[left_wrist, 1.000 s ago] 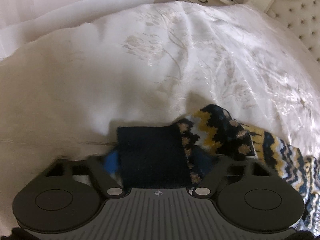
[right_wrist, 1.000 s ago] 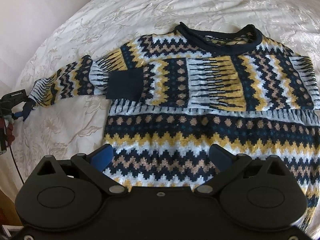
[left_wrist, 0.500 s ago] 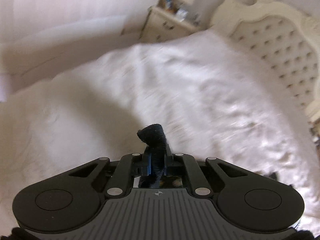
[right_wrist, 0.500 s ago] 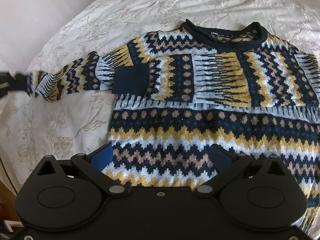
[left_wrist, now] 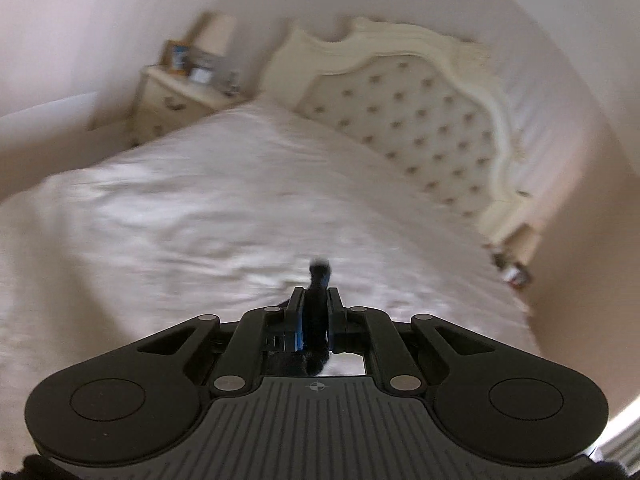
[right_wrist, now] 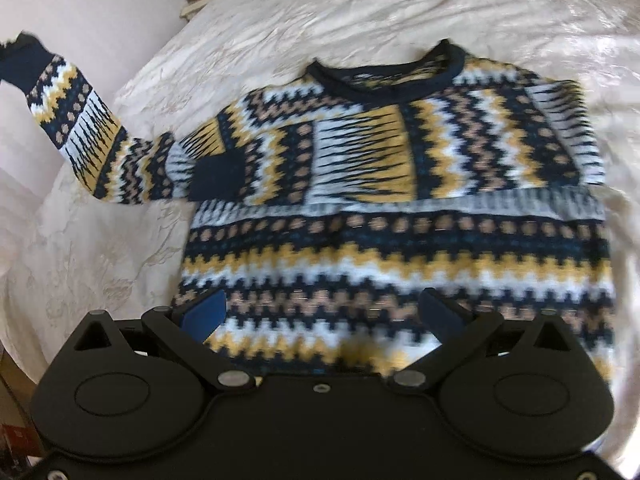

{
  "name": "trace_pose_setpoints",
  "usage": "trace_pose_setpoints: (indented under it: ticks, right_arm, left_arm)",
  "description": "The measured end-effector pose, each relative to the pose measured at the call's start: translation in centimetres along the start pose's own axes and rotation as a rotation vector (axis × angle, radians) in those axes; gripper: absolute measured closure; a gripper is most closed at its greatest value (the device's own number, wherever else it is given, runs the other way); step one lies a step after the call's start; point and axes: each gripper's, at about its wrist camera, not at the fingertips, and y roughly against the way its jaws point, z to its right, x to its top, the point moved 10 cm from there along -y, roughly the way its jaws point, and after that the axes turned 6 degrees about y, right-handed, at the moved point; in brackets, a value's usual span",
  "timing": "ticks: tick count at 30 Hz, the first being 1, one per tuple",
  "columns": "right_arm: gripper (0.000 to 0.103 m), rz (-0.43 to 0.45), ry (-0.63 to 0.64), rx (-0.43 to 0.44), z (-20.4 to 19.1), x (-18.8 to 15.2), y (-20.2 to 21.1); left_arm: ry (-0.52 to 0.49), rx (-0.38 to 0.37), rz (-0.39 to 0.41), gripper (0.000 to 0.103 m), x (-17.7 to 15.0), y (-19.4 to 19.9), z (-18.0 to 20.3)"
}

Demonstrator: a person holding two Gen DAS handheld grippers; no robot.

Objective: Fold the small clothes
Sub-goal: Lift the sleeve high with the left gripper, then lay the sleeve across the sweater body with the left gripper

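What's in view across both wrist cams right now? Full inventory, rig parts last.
sweater: 1, navy, yellow, white and tan zigzag knit, flat on the bed, one sleeve folded across the chest.
raised sleeve: 1, same pattern, lifted off the bed at the far left of the right wrist view.
navy cuff: 1, pinched in the left jaws.
bedspread: 1, cream with embossed floral pattern, covers the bed.
headboard: 1, cream, tufted, at the head of the bed.
nightstand: 1, cream, beside the headboard; small blurred items on top.
left gripper: 1, black, jaws shut on the cuff.
right gripper: 1, black with blue pads, jaws open above the sweater's lower part.
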Motion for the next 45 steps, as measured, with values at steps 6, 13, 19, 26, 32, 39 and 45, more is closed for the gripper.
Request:
trace_pose_setpoints:
  ticks: [6, 13, 19, 26, 32, 39, 45]
  right_arm:
    - [0.001, 0.032, -0.048, 0.008, 4.7, 0.1, 1.8]
    - [0.001, 0.048, -0.051, 0.031, 8.7, 0.6, 3.1]
    - [0.001, 0.07, -0.023, 0.06, 9.3, 2.5, 2.8]
    - [0.001, 0.095, 0.02, 0.112, 5.8, 6.5, 0.9]
    - [0.001, 0.126, 0.024, 0.2, 1.0, 10.4, -1.7]
    - [0.001, 0.052, 0.072, 0.292, -4.3, 12.7, -6.7]
    - [0.001, -0.043, 0.094, 0.34, -6.6, 13.2, -11.7]
  left_arm:
    - [-0.038, -0.162, -0.022, 0.093, -3.0, -2.7, 10.2]
    - [-0.175, -0.105, -0.114, 0.091, -11.2, -7.8, 14.5]
    - [-0.275, 0.158, -0.245, 0.075, -19.2, -10.1, 7.9]
    - [-0.248, 0.298, -0.401, 0.075, -24.7, -10.6, 0.4]
    - [-0.215, 0.349, -0.409, 0.075, -25.2, -11.8, -3.4]
    - [-0.091, 0.388, -0.437, 0.075, -25.9, -13.5, -8.0]
    - [0.002, 0.322, -0.443, 0.075, -26.3, -13.5, -9.4]
